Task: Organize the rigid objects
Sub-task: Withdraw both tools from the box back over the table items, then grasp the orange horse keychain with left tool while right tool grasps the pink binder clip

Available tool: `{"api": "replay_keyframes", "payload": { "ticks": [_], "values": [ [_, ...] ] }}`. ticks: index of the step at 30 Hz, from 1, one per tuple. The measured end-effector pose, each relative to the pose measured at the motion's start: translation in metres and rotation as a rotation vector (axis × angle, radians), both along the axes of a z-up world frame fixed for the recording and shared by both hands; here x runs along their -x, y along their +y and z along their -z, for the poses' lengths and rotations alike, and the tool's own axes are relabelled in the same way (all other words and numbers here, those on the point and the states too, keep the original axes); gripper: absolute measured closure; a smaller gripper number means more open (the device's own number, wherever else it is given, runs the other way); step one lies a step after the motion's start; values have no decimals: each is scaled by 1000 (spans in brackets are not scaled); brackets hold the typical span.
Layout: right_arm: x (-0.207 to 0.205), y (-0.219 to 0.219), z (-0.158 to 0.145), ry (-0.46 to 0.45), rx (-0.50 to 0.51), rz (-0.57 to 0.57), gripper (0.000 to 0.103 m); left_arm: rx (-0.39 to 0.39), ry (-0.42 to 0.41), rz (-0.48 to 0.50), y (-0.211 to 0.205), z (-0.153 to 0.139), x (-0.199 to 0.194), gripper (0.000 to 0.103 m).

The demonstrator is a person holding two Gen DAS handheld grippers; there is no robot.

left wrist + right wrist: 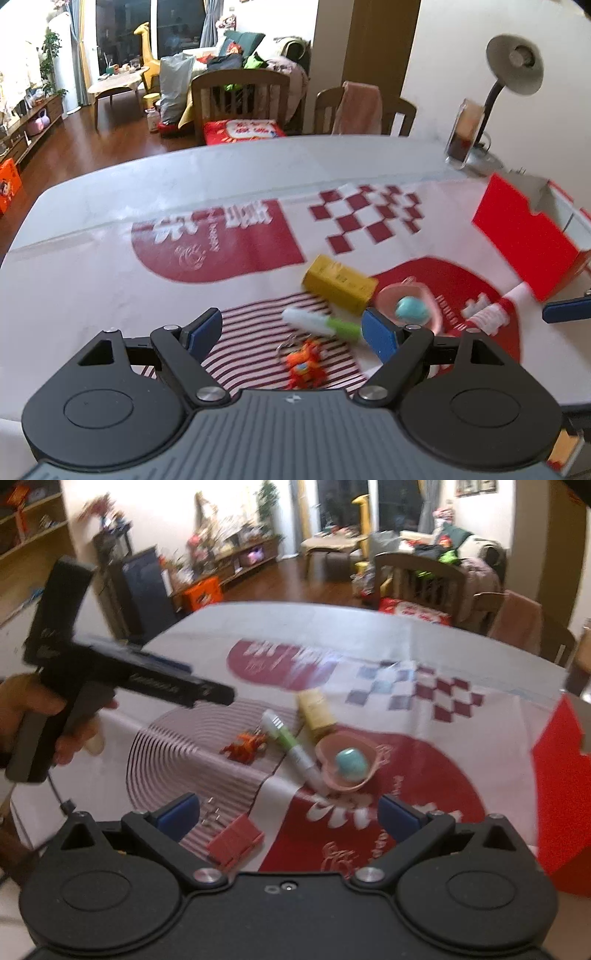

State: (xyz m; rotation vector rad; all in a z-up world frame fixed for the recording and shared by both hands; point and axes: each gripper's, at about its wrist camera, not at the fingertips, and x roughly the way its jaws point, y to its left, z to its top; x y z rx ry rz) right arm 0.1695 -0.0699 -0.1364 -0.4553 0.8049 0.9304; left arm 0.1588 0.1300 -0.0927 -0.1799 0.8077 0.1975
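My left claw (293, 334) hangs wide and holds nothing above the counter (110, 280), and my right claw (290, 818) is just as wide and bare. Between my left fingers, at 12 o'clock, lies the orange toy keychain (303, 360); just past it is the green-and-white pen (321, 322), then the yellow box (338, 283). At 1 o'clock the pink heart dish (410, 299) carries a teal ball (412, 308). The open red box (524, 236) stands at 2 o'clock, well apart from the cluster. From my right claw the pen's tip touches the dish at 12 o'clock, and a small red case (234, 840) lies close at 11 o'clock beside some tiny metal bits (212, 812). The counter carries a red-and-white printed sheet (221, 240).
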Motion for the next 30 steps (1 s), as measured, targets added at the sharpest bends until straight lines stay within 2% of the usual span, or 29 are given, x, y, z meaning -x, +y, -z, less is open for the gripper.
{"api": "replay_keyframes", "payload": {
  "ticks": [9, 16, 24, 28, 30],
  "values": [
    [22, 31, 47, 8, 130, -151, 2, 20, 44, 9, 1, 43, 4, 20],
    [35, 47, 65, -32, 181, -245, 8, 23, 50, 27, -7, 61, -5, 20],
    [36, 58, 78, -51, 218, -320, 24, 0, 71, 21, -9, 79, -15, 20],
    [38, 61, 82, -65, 229, -356, 28, 9, 68, 26, -10, 83, -16, 20],
    [39, 62, 84, -71, 234, -369, 32, -8, 67, 31, -12, 84, -16, 23]
  ]
}}
